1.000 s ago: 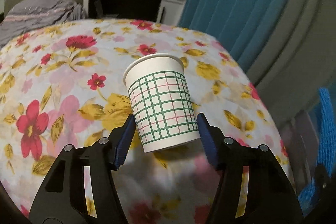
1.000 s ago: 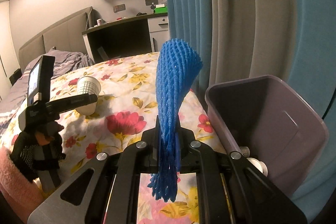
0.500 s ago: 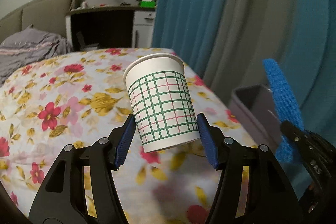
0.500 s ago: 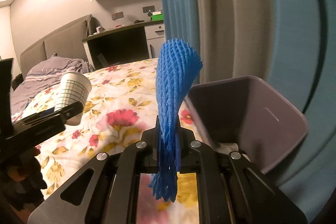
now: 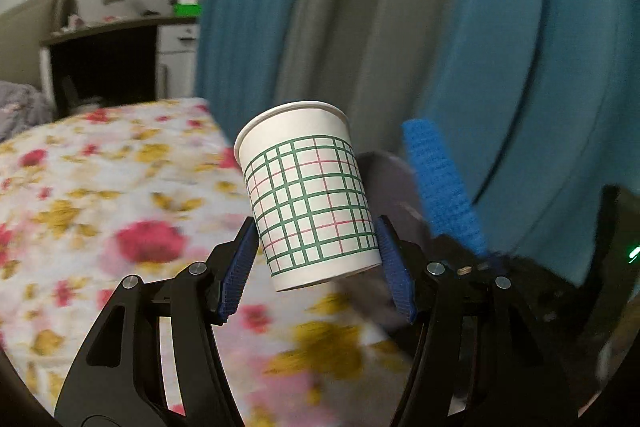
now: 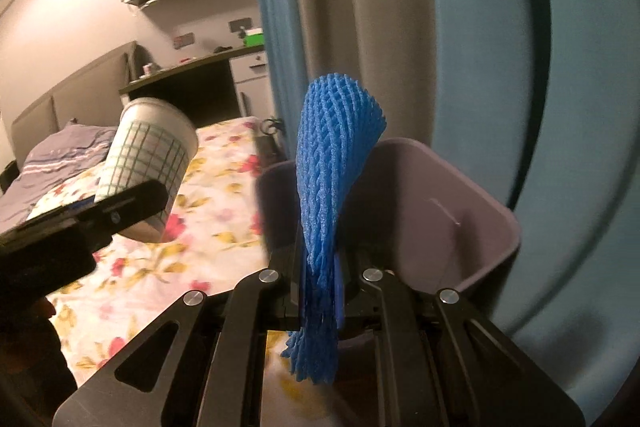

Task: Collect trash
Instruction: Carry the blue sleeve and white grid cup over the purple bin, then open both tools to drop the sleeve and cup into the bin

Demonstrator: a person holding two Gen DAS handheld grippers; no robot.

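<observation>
A white paper cup (image 5: 310,199) with a green and red grid print sits upright, slightly tilted, between the blue pads of my left gripper (image 5: 316,263), which is shut on its lower half above the bed edge. The same cup (image 6: 148,167) shows at the left of the right wrist view. My right gripper (image 6: 320,291) is shut on a blue foam net sleeve (image 6: 332,163) that stands up from its jaws. A purple-grey trash bin (image 6: 472,215) lies just behind the sleeve, its mouth facing me. The sleeve (image 5: 440,187) and part of the bin (image 5: 384,179) appear right of the cup.
A bed with a floral cover (image 6: 216,211) fills the left side. Blue and grey curtains (image 5: 400,27) hang close behind the bin. A dark desk (image 6: 192,83), white drawers and a wall shelf stand at the far end.
Both grippers have swung right, off the bed toward the curtains. The bin has come closer and more central in the right wrist view. The cup now sits near the sleeve. Both grips are unchanged.
</observation>
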